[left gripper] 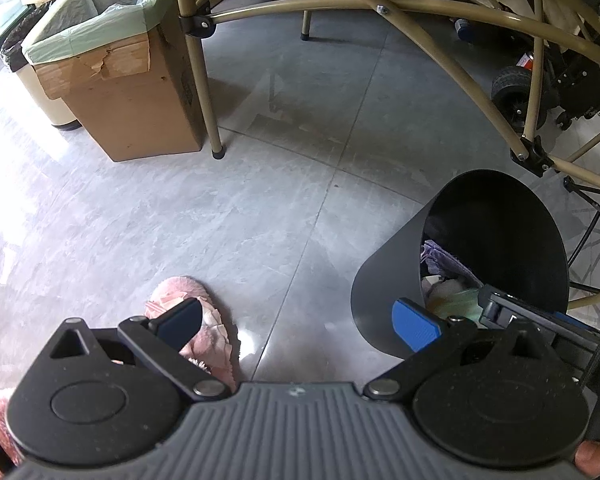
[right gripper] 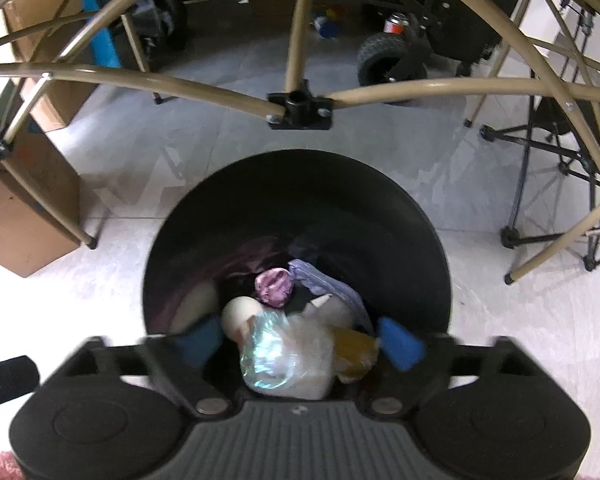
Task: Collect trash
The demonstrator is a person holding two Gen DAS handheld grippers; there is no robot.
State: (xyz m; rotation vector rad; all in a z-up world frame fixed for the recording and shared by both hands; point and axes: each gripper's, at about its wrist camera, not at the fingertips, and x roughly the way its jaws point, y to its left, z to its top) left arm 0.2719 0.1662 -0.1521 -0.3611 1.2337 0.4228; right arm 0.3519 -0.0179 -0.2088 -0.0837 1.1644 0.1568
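Observation:
A black round bin [right gripper: 300,200] stands on the grey tile floor, with crumpled trash in it: a purple wad [right gripper: 274,288], a bluish wrapper [right gripper: 324,284] and a clear plastic bag [right gripper: 288,352] on top. My right gripper [right gripper: 302,342] hangs just above the bin's near rim. It is open, and its blue pads [right gripper: 402,346] stand clear of the bag on both sides. In the left wrist view the bin [left gripper: 388,292] sits at the right. My left gripper [left gripper: 298,324] is open over bare floor, holding nothing.
A pink fluffy slipper [left gripper: 208,332] lies under the left finger. A cardboard box with a green liner [left gripper: 112,80] stands at the far left, beside a tan folding-frame leg [left gripper: 208,112]. Tan frame bars [right gripper: 300,108] cross just behind the bin, with a black wheel [right gripper: 384,62] beyond.

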